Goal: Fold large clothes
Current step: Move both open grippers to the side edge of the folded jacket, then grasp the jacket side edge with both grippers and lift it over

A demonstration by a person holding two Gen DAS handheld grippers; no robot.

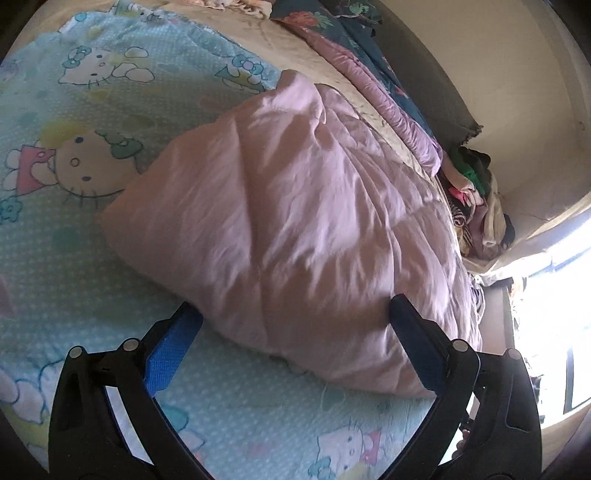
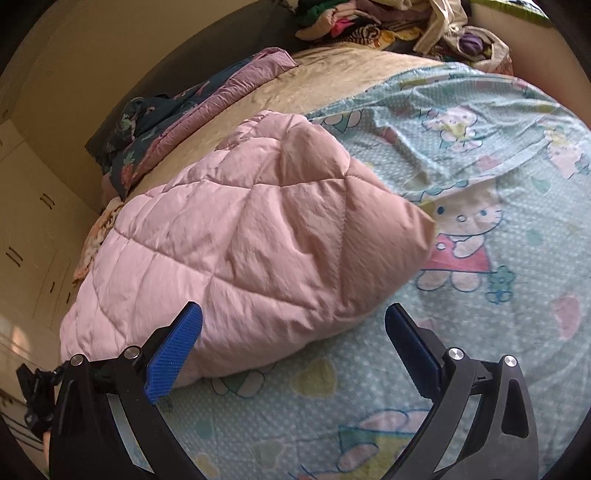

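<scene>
Spread-jawed left hand-held gripper at pink quilt on Hello Kitty sheet

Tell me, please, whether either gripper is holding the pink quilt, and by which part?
Neither: the left gripper and right gripper are open beside the pink quilt.

A folded pink quilt fills the middle of the frame, lying on a bed covered by a pale blue cartoon-cat sheet. At the bottom, the right gripper is spread wide, its left blue-padded fingers touching the quilt's near edge. A heap of clothes sits at the top.
</scene>
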